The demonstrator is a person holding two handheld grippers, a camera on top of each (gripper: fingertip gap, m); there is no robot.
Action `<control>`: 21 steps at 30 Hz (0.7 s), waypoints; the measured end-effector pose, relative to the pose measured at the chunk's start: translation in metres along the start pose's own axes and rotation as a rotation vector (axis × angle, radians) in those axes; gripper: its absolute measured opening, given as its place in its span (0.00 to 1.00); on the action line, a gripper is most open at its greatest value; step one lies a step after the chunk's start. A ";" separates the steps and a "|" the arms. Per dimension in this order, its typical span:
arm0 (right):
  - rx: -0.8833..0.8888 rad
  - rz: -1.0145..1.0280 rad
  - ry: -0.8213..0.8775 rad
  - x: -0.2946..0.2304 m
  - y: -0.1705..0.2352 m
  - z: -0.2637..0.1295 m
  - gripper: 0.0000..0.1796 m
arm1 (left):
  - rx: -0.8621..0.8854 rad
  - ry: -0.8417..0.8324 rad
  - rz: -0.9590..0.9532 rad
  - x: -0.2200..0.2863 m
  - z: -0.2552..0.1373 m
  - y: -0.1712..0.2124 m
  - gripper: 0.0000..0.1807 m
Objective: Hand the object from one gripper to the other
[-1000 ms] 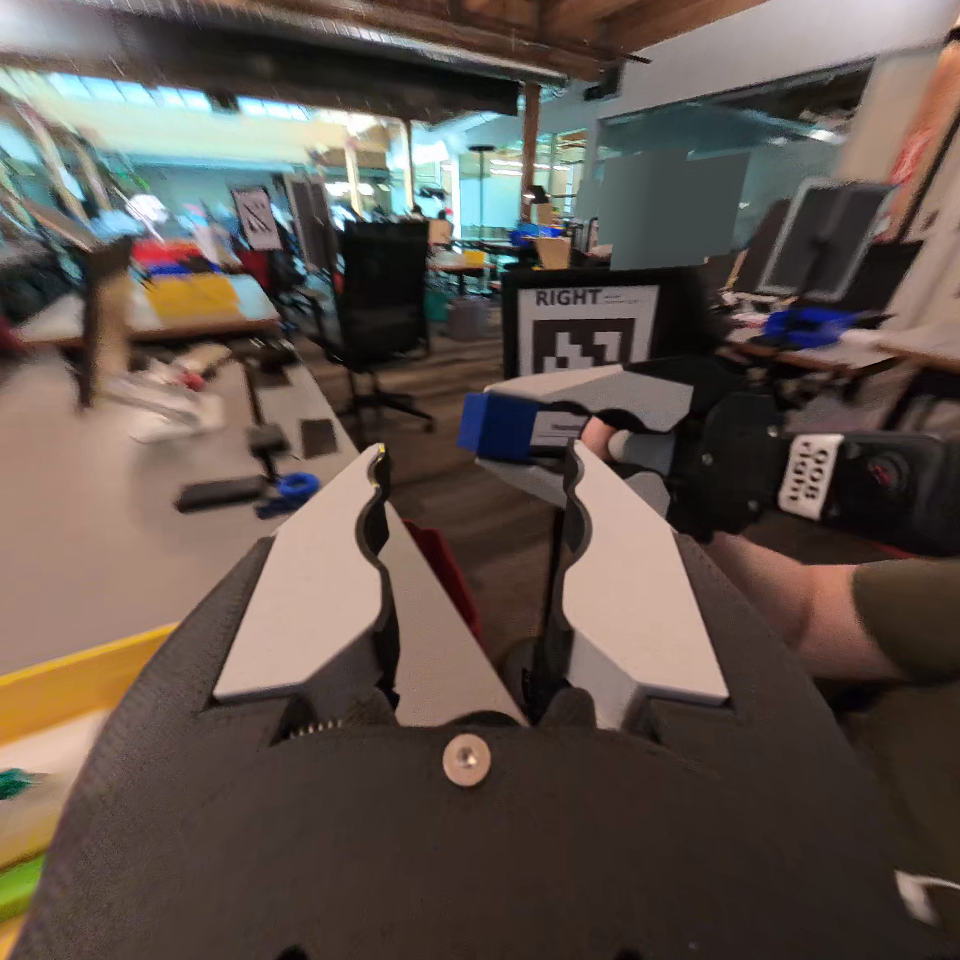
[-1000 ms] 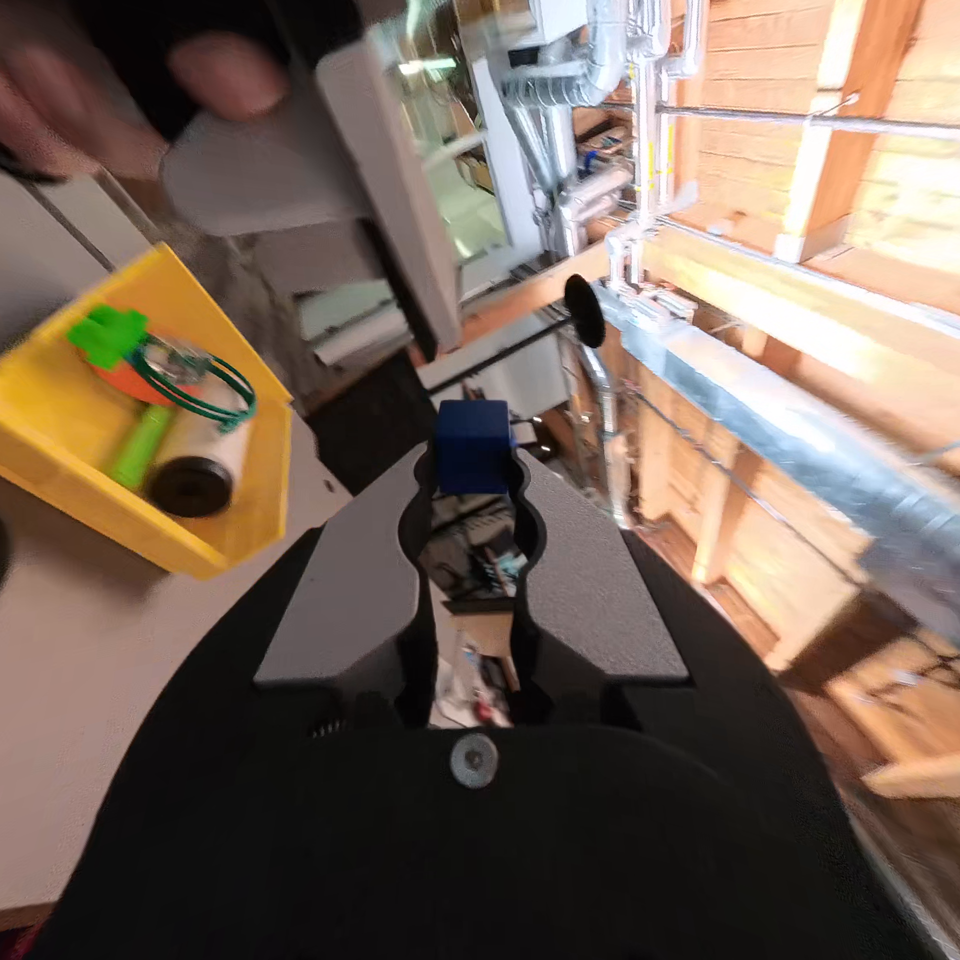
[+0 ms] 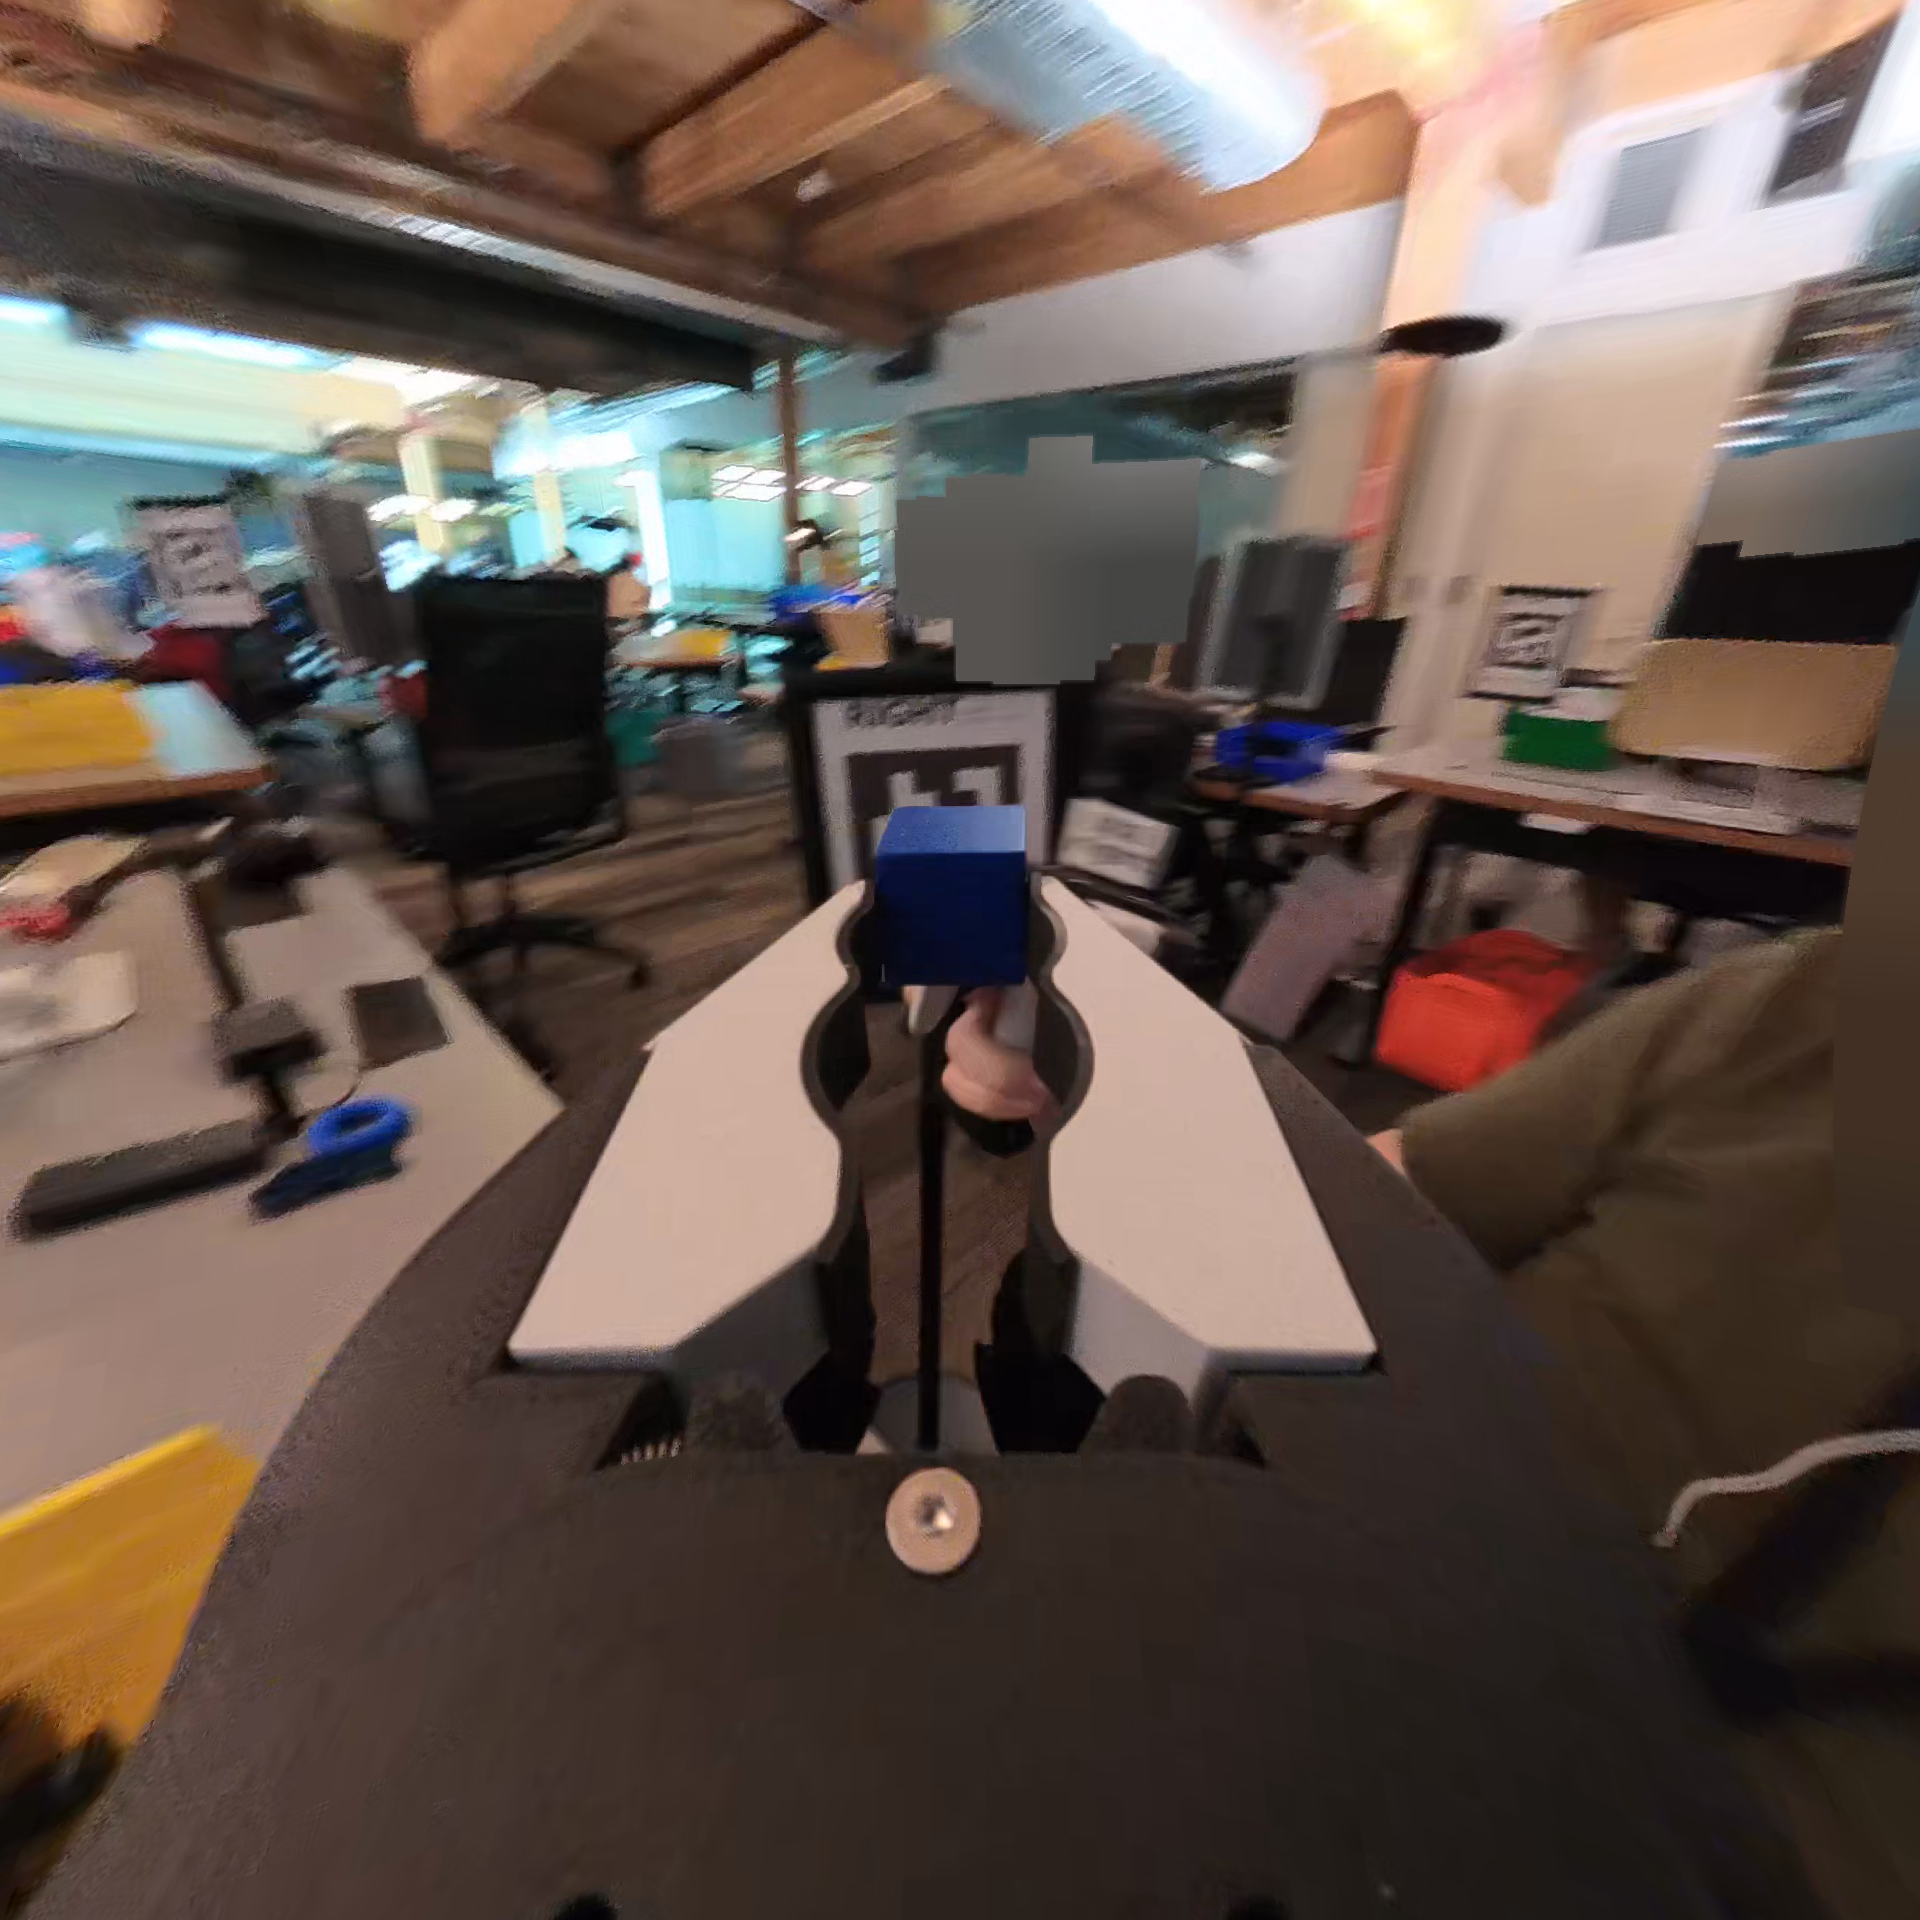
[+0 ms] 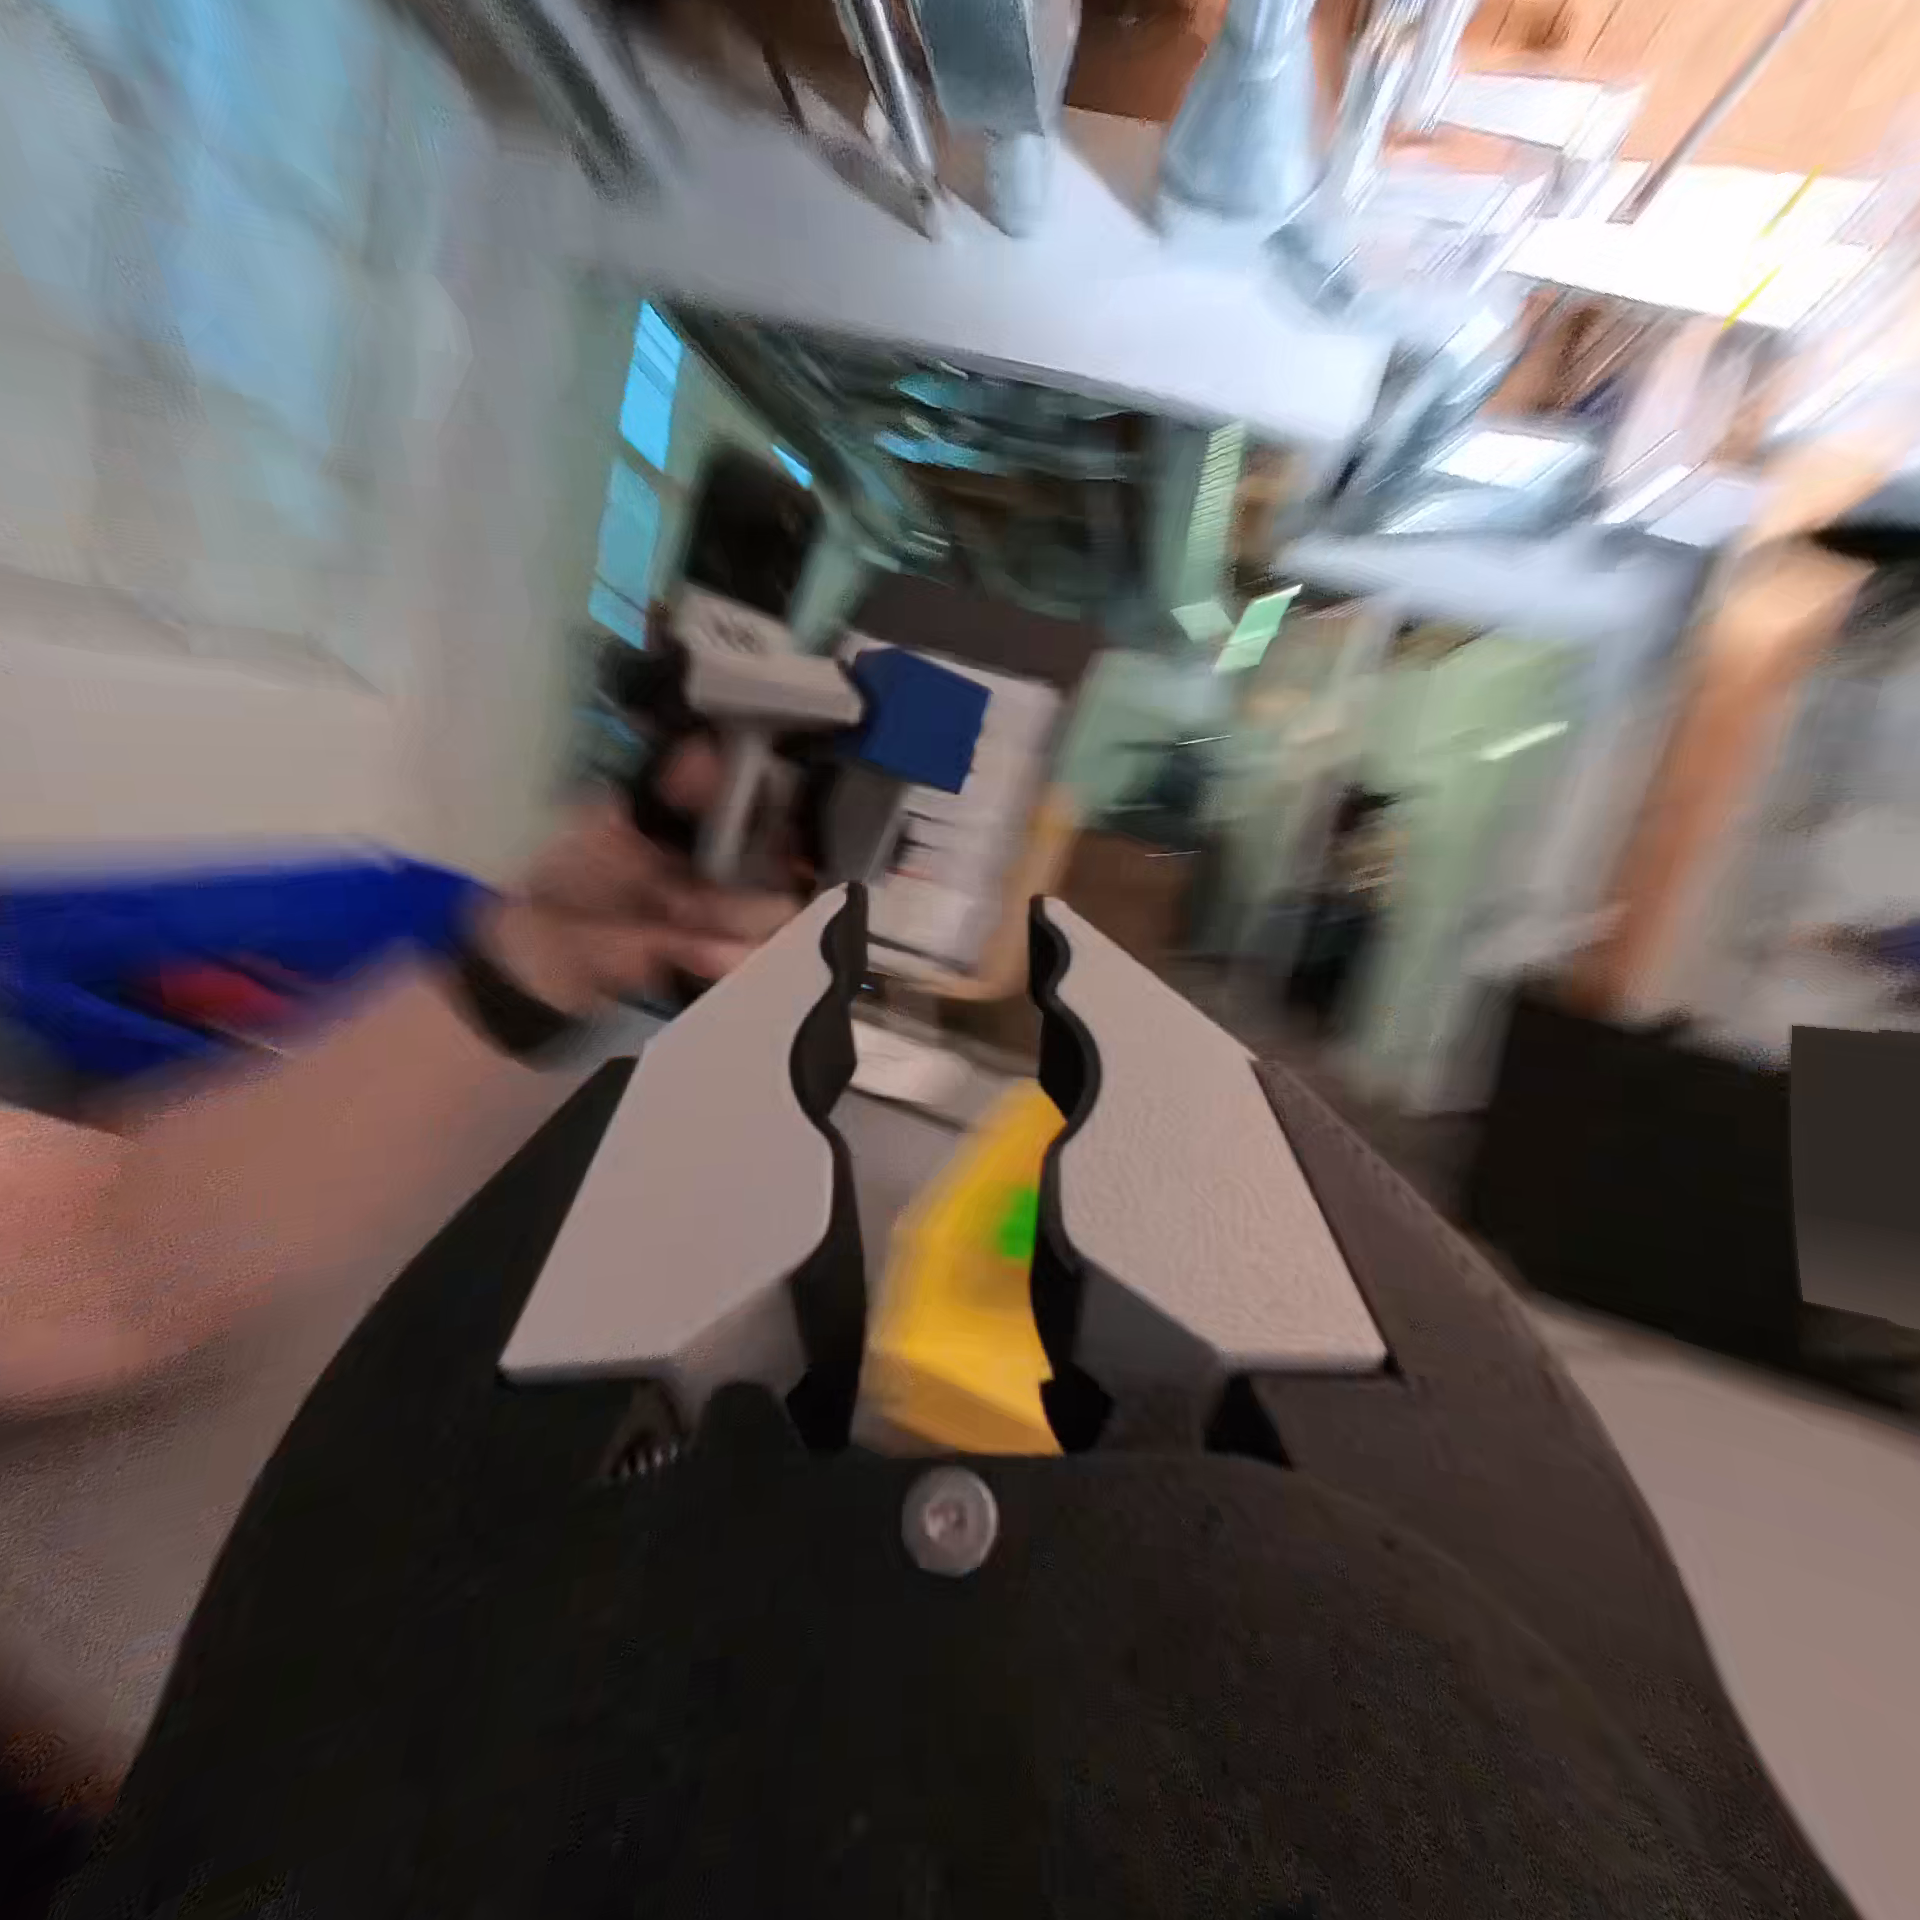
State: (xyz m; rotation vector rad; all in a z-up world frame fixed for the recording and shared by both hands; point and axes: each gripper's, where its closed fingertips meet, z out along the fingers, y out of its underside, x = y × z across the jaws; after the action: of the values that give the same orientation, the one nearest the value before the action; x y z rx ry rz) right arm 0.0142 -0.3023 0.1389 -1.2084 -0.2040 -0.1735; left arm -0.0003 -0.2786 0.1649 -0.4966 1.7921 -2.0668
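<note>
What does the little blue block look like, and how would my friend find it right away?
Start at the left gripper, the big black tool with two pale grey jaws filling the lower half of the left wrist view. Follow the jaws up to their tips: the blue block is pinched between them. It is a plain, solid dark blue cube, the only thing held in the air.

Blue cube [image 3: 951, 896] pinched upright between left gripper's [image 3: 951, 914] fingertips

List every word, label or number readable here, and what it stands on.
Marker board behind the blue cube: heading too blurred to read.
Poster by the black chair: blurred.
Poster above the far desk: blurred.
Right wrist view: motion blur, nothing legible.
</note>
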 end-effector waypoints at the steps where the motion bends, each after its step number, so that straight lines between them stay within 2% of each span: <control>1: 0.042 0.266 -0.111 -0.001 -0.007 -0.002 0.21 | 0.027 0.051 0.020 0.004 -0.004 -0.003 0.14; 4: 0.070 0.881 -0.359 0.002 -0.016 -0.003 0.21 | 0.006 0.090 0.293 0.014 -0.012 0.007 0.14; 6: -0.009 1.142 -0.459 -0.002 -0.006 0.004 0.19 | -0.061 0.062 0.492 0.015 -0.013 0.022 0.14; 8: -0.115 1.305 -0.557 -0.014 0.004 0.011 0.21 | -0.113 0.025 0.618 0.015 -0.013 0.031 0.14; 11: -0.323 1.266 -0.520 -0.031 0.034 0.023 0.26 | -0.171 -0.003 0.684 0.014 -0.012 0.038 0.14; 16: -0.349 1.250 -0.522 -0.038 0.037 0.033 0.21 | -0.302 -0.036 0.753 0.006 -0.007 0.059 0.14; 17: -0.360 1.245 -0.525 -0.039 0.040 0.033 0.15 | -0.310 -0.033 0.755 0.006 -0.006 0.061 0.14; 18: -0.354 1.254 -0.531 -0.040 0.039 0.034 0.14 | -0.311 -0.034 0.754 0.005 -0.006 0.062 0.14; 21: -0.334 1.247 -0.537 -0.037 0.039 0.033 0.14 | -0.295 -0.045 0.729 0.003 -0.004 0.061 0.15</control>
State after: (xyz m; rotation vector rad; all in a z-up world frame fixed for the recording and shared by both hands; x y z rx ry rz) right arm -0.0148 -0.2570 0.1057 -1.4943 0.1490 1.2509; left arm -0.0025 -0.2843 0.1037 0.0532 1.8831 -1.2978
